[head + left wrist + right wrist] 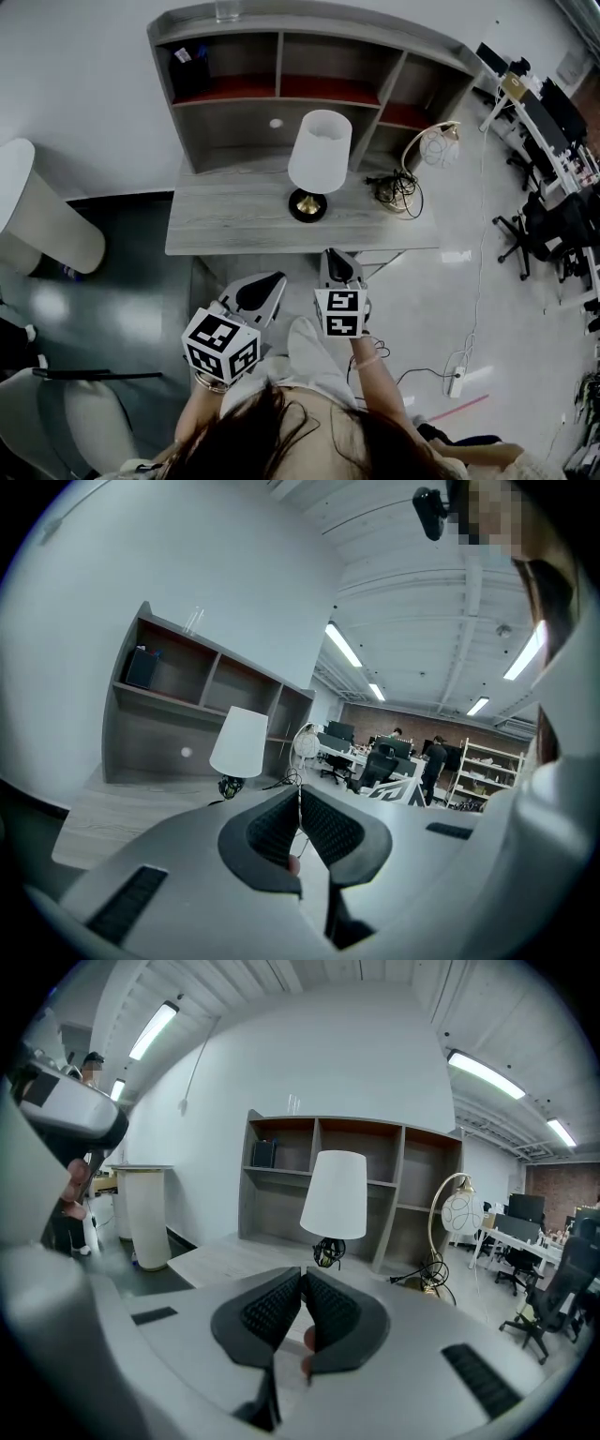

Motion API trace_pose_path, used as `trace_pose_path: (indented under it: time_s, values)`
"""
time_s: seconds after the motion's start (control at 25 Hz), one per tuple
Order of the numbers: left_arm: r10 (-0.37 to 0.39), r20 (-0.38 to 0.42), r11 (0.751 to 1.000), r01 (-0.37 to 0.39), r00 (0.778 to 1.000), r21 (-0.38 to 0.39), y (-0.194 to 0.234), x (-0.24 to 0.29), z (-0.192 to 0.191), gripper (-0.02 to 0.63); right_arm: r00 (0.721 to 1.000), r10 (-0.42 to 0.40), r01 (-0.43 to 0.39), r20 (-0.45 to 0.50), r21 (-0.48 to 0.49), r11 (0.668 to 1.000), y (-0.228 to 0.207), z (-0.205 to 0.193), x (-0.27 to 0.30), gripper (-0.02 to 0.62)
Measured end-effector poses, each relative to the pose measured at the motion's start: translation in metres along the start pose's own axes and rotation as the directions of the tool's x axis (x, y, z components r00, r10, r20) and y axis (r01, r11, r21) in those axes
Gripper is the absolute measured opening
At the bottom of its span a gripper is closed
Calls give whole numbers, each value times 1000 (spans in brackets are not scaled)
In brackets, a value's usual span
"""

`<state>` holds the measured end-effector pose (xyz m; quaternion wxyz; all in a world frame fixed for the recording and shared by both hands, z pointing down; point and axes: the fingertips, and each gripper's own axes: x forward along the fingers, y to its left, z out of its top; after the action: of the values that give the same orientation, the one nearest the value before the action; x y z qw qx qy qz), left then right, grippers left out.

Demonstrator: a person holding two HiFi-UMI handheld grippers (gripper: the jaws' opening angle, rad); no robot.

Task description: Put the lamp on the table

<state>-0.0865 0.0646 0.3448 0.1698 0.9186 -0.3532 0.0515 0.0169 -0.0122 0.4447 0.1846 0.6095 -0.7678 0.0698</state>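
The lamp (319,155) has a white shade and a black-and-gold base. It stands upright on the grey wooden table (225,223), in front of the shelf unit (281,66). Both grippers hover short of the table's front edge, apart from the lamp. My left gripper (272,284) is shut with nothing between its pads; in its own view the lamp (239,744) sits beyond the closed tips (298,796). My right gripper (337,258) is shut and empty too, and the lamp (335,1194) stands straight ahead of its tips (303,1274).
A gold arc lamp with a globe (436,145) and a tangle of cables (398,192) occupy the table's right end. A white cylinder (42,220) stands at the left. Office chairs (548,234) and desks fill the right side. A power strip (457,380) lies on the floor.
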Motion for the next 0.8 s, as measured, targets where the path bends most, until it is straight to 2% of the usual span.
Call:
trace_pose_path:
  time_s: [0.56,0.8]
  values:
    - [62,43,998,-60,997,-34,-1,-56,-10,14,999,30,-30,-12,-44,999,36,-5,-30,35]
    - [66,61,997,-63,996,-40,-1,-71,-12,14,1000,4,-4,6,-50,999,39,-5,-47,35]
